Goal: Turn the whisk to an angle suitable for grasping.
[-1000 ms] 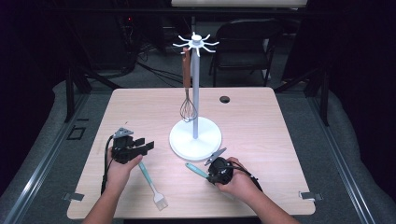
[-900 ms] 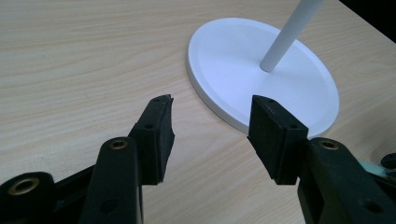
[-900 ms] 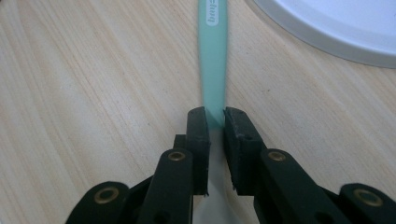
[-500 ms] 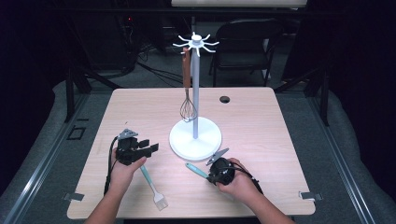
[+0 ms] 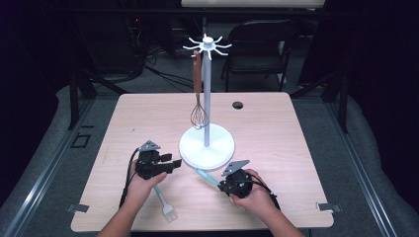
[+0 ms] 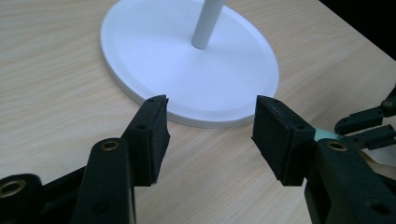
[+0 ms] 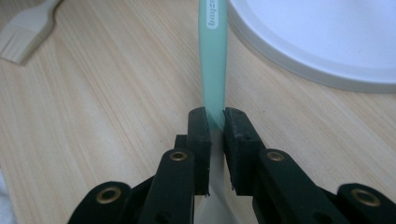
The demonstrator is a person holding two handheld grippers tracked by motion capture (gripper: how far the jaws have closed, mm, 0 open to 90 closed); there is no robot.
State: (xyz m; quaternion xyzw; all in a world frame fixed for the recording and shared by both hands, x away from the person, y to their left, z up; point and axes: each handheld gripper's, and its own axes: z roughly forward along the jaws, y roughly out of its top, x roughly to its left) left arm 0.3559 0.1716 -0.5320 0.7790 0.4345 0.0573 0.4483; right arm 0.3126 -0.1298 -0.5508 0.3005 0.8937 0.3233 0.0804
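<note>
A white stand [image 5: 217, 150] with a pole and hooks on top stands mid-table; a whisk [image 5: 198, 116] with a brown handle hangs from one hook. My left gripper [image 5: 176, 163] hovers just left of the stand's base [image 6: 187, 60]. Its jaws [image 6: 210, 126] have just been opening and stand open with nothing between them. My right gripper [image 5: 221, 183] lies low at the front, shut on a teal-handled utensil [image 7: 213, 56] whose handle [image 5: 206, 176] points toward the base. A pastry brush [image 5: 167, 207] lies on the table under my left hand.
The stand's round base [image 7: 327, 42] is close to both grippers. The brush's bristles [image 7: 23, 37] show at the far left in the right gripper view. A small dark hole [image 5: 237, 105] sits near the table's far edge. A chair [image 5: 257, 44] stands behind the table.
My left gripper has moved right, toward the stand's base, and its jaws have spread wider. The brush stays on the table. The right hand has kept still.
</note>
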